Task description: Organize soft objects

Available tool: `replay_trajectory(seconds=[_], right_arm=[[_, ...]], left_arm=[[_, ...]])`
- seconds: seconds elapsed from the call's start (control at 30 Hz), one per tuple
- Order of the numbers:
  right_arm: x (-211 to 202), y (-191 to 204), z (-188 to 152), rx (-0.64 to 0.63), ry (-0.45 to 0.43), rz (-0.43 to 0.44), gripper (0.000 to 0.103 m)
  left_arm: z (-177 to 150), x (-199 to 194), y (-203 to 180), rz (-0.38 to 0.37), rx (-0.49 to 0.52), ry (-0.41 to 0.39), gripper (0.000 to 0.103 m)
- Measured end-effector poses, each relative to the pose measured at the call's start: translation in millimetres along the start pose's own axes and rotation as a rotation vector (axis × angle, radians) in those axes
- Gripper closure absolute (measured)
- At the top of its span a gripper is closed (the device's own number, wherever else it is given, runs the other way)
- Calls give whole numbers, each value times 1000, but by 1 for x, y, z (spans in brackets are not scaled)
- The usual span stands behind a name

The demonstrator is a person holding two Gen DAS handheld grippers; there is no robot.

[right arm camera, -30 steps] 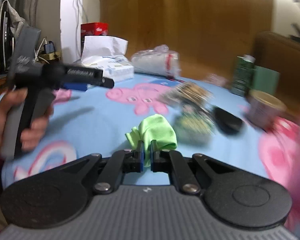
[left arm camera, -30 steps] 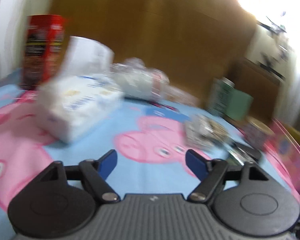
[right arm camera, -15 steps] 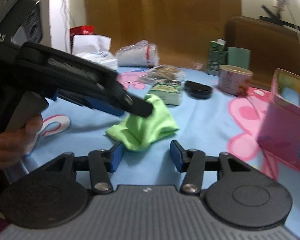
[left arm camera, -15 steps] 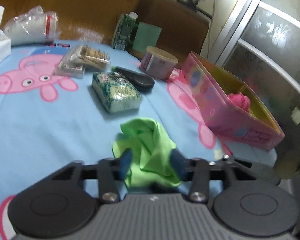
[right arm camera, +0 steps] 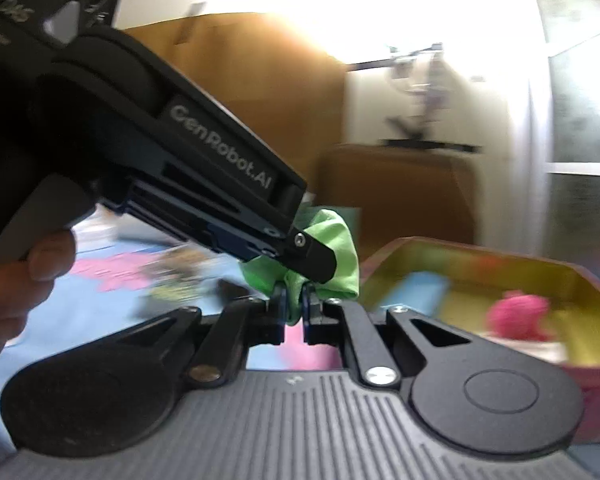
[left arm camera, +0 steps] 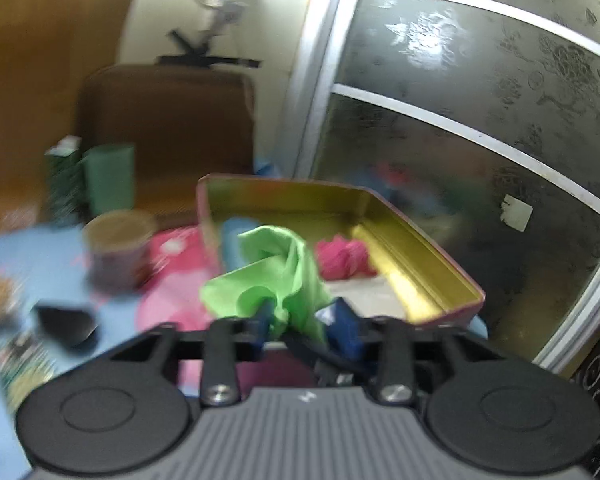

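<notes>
A bright green cloth [left arm camera: 276, 268] hangs in the air in front of an open pink tin box [left arm camera: 420, 248] with a gold inside. My left gripper [left arm camera: 302, 320] has the cloth between its blue pads; its jaws are opening and stand apart. In the right wrist view my right gripper [right arm camera: 294, 308] is shut on a lower fold of the same green cloth [right arm camera: 336, 252], just below the left gripper's fingertips [right arm camera: 312, 260]. The box [right arm camera: 480, 252] holds a pink soft ball [left arm camera: 342, 258] and a light blue item [left arm camera: 236, 236].
A round tin can [left arm camera: 118, 248], green cartons [left arm camera: 108, 180] and a black oval case [left arm camera: 66, 322] sit on the blue cartoon bedsheet left of the box. A frosted glass door [left arm camera: 480, 140] rises behind it. A person's hand [right arm camera: 20, 280] grips the left tool.
The left gripper took the green cloth off the sheet and carried it right and up to the pink box. The right gripper opened, then shut on the cloth. The left jaws have widened.
</notes>
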State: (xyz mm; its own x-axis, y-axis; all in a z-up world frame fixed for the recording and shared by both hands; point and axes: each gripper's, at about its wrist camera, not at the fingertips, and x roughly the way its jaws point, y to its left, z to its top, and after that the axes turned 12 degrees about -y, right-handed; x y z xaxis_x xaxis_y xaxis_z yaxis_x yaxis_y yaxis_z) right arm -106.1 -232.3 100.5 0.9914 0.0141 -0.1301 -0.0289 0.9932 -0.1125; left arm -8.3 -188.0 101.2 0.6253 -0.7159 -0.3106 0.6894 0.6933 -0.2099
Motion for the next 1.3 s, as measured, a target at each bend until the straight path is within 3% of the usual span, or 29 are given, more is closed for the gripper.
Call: replay_trajectory(seconds=[0.07, 0.1, 0.13, 0.17, 0.2, 0.3, 0.4, 0.53, 0.6, 0.73, 0.77, 0.8, 0.87, 0.93, 1.0, 1.1, 1.17, 1.2, 1.3], right_arm=[[14, -22, 3, -25, 9, -90, 89], [24, -30, 1, -45, 29, -131, 80], [36, -38, -2, -58, 71, -175, 67], [47, -49, -7, -52, 117, -226, 39], [51, -59, -10, -27, 141, -251, 34], [41, -79, -15, 83, 123, -270, 34], [19, -77, -15, 126, 53, -286, 34], [9, -51, -2, 162, -19, -188, 36], [16, -30, 8, 161, -17, -70, 37], [46, 22, 18, 141, 68, 174, 37], [61, 36, 20, 135, 106, 225, 37], [77, 48, 20, 130, 139, 267, 37], [114, 73, 22, 136, 195, 337, 35], [157, 91, 21, 154, 262, 341, 26], [202, 110, 19, 187, 347, 330, 11], [252, 131, 9, 240, 456, 300, 9], [272, 147, -5, 212, 544, 275, 9], [279, 152, -12, 196, 589, 261, 13], [271, 152, -10, 193, 565, 266, 29]], left_arm=[[2, 15, -11, 45, 42, -27, 44], [1, 20, -12, 76, 67, -34, 44], [-1, 21, -11, 106, 73, -35, 44], [-4, 18, -6, 108, 60, -34, 44], [-7, 12, 0, 100, 43, -34, 42], [-23, -16, 27, 170, 38, -58, 29], [-42, -49, 70, 301, -9, -53, 28], [-69, -95, 135, 530, -79, -46, 29], [-81, -115, 162, 665, -85, -41, 29], [-97, -143, 200, 825, -87, -59, 29], [-100, -146, 207, 836, -128, -56, 31], [-99, -152, 213, 799, -189, -81, 31], [-99, -161, 216, 785, -222, -130, 27], [-98, -161, 217, 769, -224, -126, 27], [-98, -160, 218, 760, -222, -135, 27], [-99, -166, 217, 749, -236, -159, 27], [-101, -167, 219, 742, -250, -174, 27], [-101, -169, 218, 737, -257, -181, 27], [-100, -172, 220, 728, -274, -199, 27]])
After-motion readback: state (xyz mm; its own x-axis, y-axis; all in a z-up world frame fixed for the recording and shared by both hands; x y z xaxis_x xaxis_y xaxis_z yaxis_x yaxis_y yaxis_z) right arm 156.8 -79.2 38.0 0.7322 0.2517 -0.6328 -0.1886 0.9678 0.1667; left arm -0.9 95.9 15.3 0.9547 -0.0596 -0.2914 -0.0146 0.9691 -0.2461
